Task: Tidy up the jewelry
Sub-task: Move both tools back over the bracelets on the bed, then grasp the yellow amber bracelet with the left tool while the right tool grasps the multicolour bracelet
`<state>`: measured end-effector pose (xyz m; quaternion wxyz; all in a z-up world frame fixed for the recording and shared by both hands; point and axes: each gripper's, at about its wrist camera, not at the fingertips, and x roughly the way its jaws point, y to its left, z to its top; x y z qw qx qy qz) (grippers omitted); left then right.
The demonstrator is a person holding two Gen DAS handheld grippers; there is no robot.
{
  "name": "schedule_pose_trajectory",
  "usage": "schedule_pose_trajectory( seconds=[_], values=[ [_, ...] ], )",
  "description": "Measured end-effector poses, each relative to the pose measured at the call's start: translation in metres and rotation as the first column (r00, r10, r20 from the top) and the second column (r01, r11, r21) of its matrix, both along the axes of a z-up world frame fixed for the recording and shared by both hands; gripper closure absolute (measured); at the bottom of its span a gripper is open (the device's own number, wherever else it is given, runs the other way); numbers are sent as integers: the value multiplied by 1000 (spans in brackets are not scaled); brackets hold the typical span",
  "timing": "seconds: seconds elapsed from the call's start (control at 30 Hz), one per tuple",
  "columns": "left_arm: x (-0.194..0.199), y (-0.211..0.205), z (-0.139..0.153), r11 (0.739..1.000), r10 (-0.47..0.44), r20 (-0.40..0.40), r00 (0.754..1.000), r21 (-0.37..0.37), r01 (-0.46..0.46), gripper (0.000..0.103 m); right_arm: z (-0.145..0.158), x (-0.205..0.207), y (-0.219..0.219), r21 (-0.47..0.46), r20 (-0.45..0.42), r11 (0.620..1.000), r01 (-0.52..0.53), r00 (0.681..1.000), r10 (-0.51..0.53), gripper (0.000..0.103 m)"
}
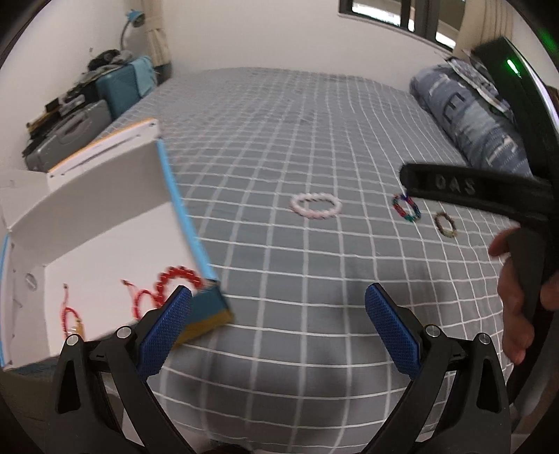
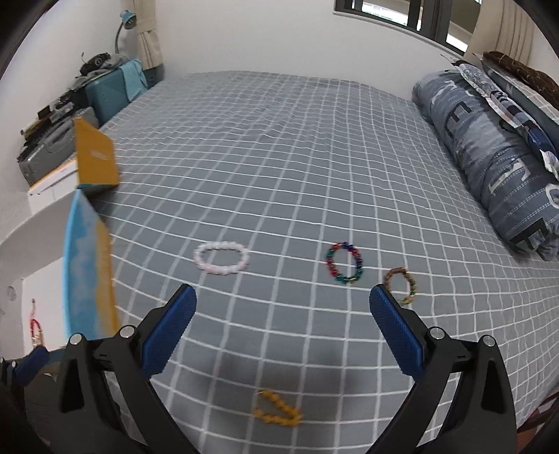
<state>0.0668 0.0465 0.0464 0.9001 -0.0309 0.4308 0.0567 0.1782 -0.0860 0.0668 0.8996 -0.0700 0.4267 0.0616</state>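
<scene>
An open white box (image 1: 104, 223) with a blue and yellow rim lies at the left on the grey checked bed (image 1: 279, 139). Inside it lie a red bead bracelet (image 1: 176, 279) and thin red strings (image 1: 70, 314). On the bed lie a pink-white bracelet (image 1: 316, 205) (image 2: 222, 258), a multicoloured one (image 1: 406, 209) (image 2: 345, 263), a brown one (image 1: 445, 225) (image 2: 400, 284) and an orange one (image 2: 277, 408). My left gripper (image 1: 278, 304) is open and empty beside the box's near corner. My right gripper (image 2: 283, 304) is open and empty above the orange bracelet; its body also shows in the left wrist view (image 1: 489, 195).
The box (image 2: 89, 244) has its yellow lid flap (image 2: 96, 157) raised. Rolled blue bedding (image 2: 489, 146) lies along the bed's right side. Cases and clutter (image 1: 77, 115) stand past the left edge. A window (image 2: 401, 14) is in the far wall.
</scene>
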Motion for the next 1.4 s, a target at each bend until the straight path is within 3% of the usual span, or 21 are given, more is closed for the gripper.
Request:
schedule_pose_trajectory(
  seconds=[0.47, 0.7, 1.0, 1.4],
  values=[
    [34, -84, -67, 994, -101, -156, 983, 23, 106, 6, -53, 74, -48, 22, -112, 1000, 6, 994, -4, 8],
    [47, -101, -91, 993, -112, -208, 972, 17, 118, 6, -86, 101, -54, 33, -170, 999, -12, 985, 18, 8],
    [61, -112, -117, 993, -120, -252, 960, -11, 121, 8, -105, 121, -69, 73, -208, 997, 5, 978, 11, 8],
    [59, -114, -123, 989, -147, -269, 952, -60, 136, 44, -136, 137, -56, 51, -264, 999, 4, 965, 9, 24]
  ],
)
